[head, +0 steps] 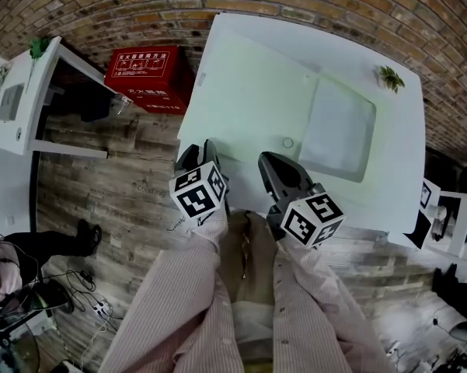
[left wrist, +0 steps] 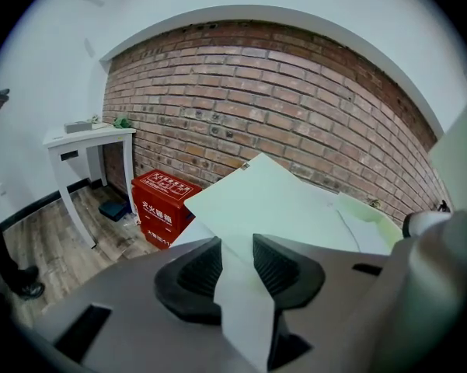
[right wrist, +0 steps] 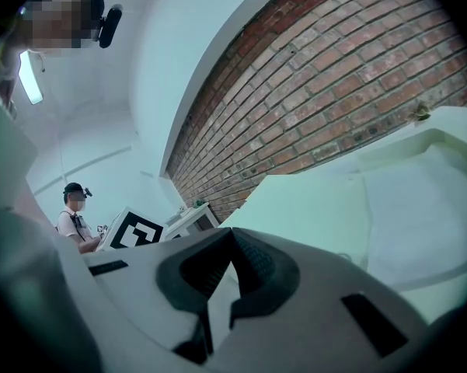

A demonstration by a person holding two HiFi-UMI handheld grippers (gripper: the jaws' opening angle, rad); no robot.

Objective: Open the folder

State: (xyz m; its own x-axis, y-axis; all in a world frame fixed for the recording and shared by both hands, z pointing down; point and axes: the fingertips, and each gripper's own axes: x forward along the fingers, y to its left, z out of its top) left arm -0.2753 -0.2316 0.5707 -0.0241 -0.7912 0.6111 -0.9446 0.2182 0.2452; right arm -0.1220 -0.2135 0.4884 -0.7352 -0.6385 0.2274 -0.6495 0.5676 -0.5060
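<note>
The pale green folder lies on the white tabletop, reaching from the near edge toward the middle. One leaf is raised over the left half and the other lies flat to the right. Our left gripper sits at the near edge with its jaws spread, and the raised leaf's edge passes loose between the pads, unpressed. Our right gripper has its jaws pressed together at the tips and appears to pinch the folder's near edge. We judge the folder light, thin and floppy: a sheet that bows under its own weight and may slide from the pads. We would take the cover by its free near corner, set deep in the pads, while the lower leaf is held down.
</note>
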